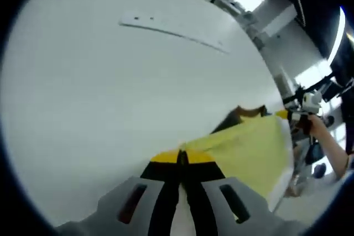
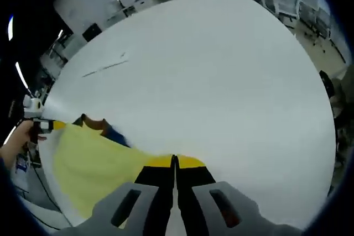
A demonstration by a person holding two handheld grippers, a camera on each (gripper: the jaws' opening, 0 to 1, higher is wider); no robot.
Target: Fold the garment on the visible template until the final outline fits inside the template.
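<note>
A pale yellow garment is stretched over the near edge of a white table. My left gripper has its yellow-tipped jaws pressed together on one end of the cloth. In the left gripper view the other gripper shows at the far end, held by a hand. My right gripper is shut on the garment, which runs off to the left. An orange and dark blue patch shows along the cloth's far edge. The left gripper shows at the left rim of the right gripper view.
A thin grey line mark lies across the far part of the table, also seen as a line mark. Desks and chairs stand beyond the table's far edge. The person's forearm is at the right.
</note>
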